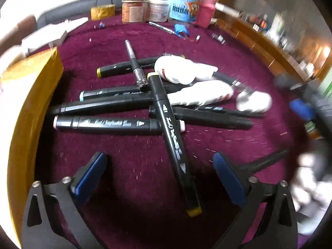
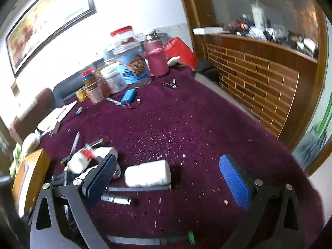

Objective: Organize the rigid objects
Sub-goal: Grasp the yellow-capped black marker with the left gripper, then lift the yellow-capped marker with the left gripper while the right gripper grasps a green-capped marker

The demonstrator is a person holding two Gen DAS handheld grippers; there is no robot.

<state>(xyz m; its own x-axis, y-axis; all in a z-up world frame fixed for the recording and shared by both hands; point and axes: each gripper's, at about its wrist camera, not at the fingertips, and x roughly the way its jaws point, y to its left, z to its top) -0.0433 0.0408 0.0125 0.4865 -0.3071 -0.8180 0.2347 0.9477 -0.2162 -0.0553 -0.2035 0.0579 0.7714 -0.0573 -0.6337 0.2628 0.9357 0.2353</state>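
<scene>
Black markers (image 1: 116, 103) lie piled; with your left hand-held gripper (image 1: 159, 178) and right hand-held gripper (image 2: 168, 178) both spread empty, straddle one marker next.

Counts on the maroon-clothed counter (image 1: 217, 145)

Seven black plastic marker pens (image 1: 172, 132) lay in a crossed heap with one slim silver metal pen (image 1: 134, 62) and three white plastic bottles (image 1: 182, 68); two yellow cardboard boxes (image 1: 31, 108) stood there too.
</scene>
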